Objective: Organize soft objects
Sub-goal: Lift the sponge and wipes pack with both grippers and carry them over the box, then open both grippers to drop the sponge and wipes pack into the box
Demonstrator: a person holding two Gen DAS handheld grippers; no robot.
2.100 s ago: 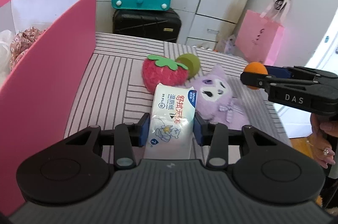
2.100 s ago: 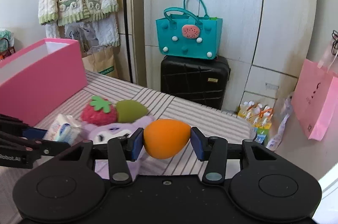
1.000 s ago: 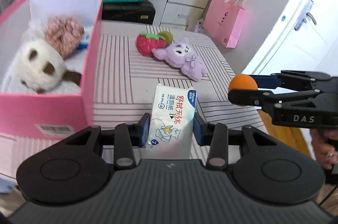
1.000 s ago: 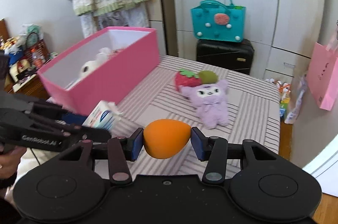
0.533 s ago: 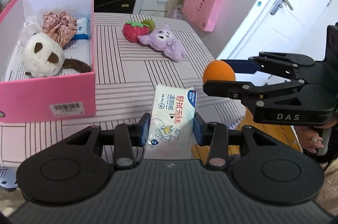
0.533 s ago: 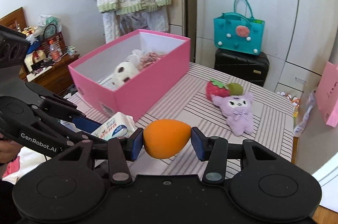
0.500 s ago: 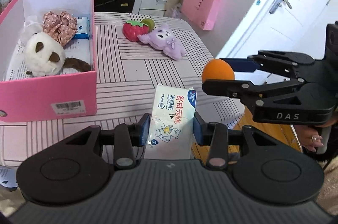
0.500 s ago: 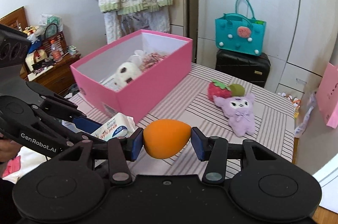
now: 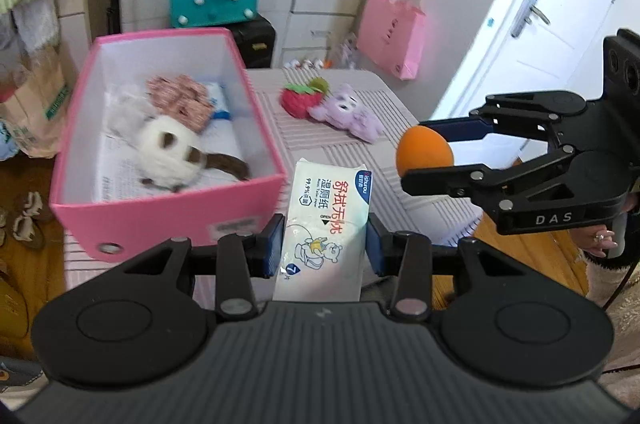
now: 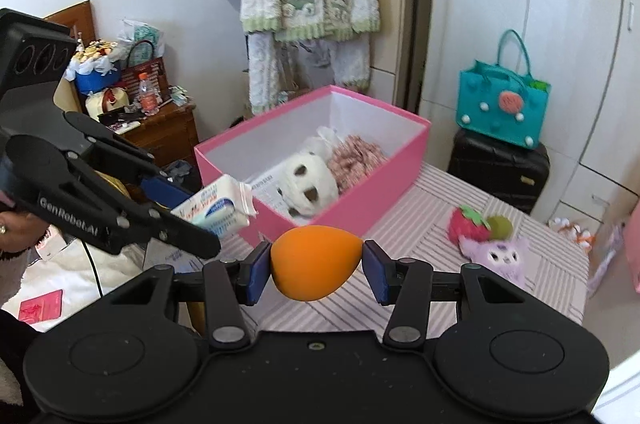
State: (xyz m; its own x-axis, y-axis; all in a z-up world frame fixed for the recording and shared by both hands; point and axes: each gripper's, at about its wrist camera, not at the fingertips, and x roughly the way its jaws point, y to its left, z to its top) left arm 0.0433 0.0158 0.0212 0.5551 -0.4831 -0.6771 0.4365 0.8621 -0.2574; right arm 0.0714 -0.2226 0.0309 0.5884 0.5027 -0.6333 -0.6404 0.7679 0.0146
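The left gripper [image 9: 325,246] squeezed a wet-wipes pack [image 9: 326,230] at the bottom middle. The right gripper [image 10: 316,270] pinched an orange egg-shaped sponge [image 10: 314,266] below the pink box [image 10: 360,192].

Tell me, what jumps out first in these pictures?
Two hand-held grippers, each clamping something soft: the right gripper squeezes an orange sponge, the left gripper holds a pack of wipes. Behind them a pink box on a striped table holds a white plush; a purple plush lies outside.
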